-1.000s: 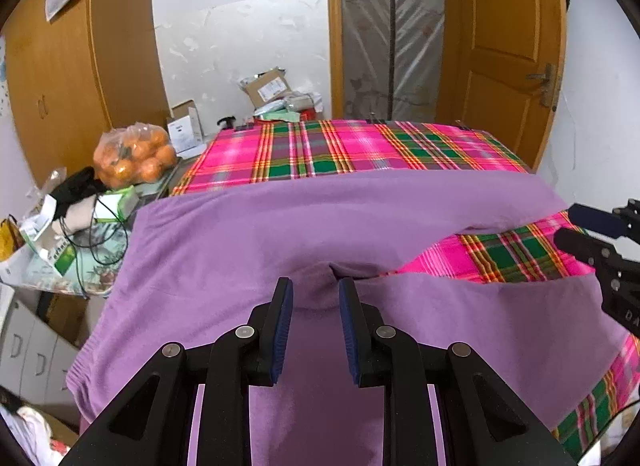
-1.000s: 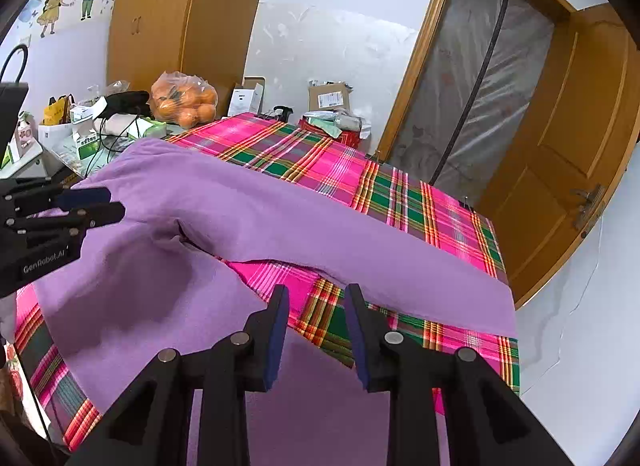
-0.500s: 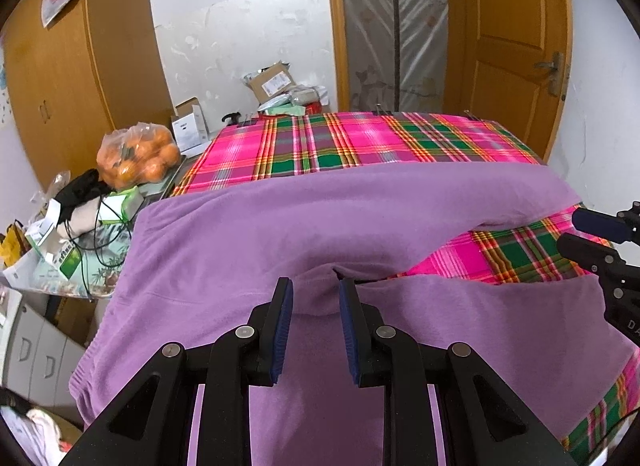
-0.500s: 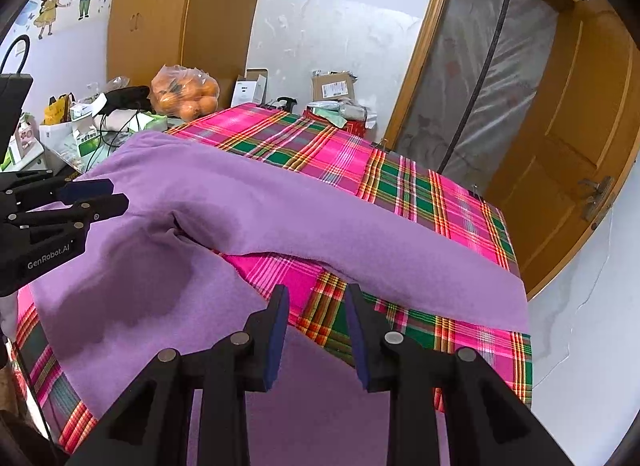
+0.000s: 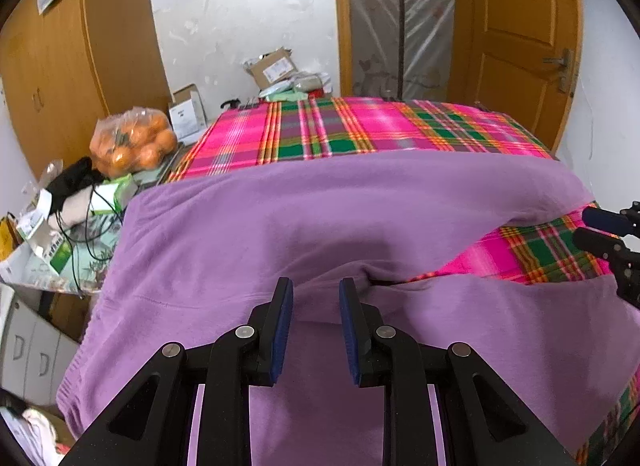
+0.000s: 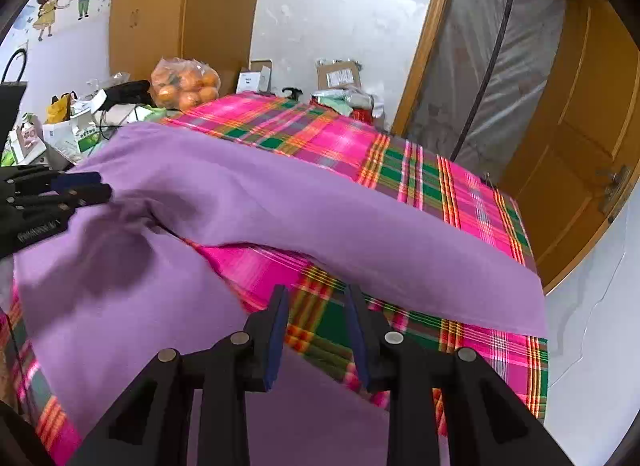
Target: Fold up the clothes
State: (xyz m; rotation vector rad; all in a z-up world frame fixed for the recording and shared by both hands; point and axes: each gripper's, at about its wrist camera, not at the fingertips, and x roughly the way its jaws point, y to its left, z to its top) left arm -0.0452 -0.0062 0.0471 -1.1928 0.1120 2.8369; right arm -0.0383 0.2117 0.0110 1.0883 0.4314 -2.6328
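I see purple trousers spread across the plaid cloth on the table, waist toward the left edge, one leg lying along the far side and the other nearer me, with a wedge of plaid bare between them. My left gripper sits over the crotch; its jaws are parted with a visible gap, and I cannot tell whether fabric is caught between the pads. My right gripper is over the near leg's edge, jaws likewise parted; grip unclear. A bag of oranges sits beyond the table's left side.
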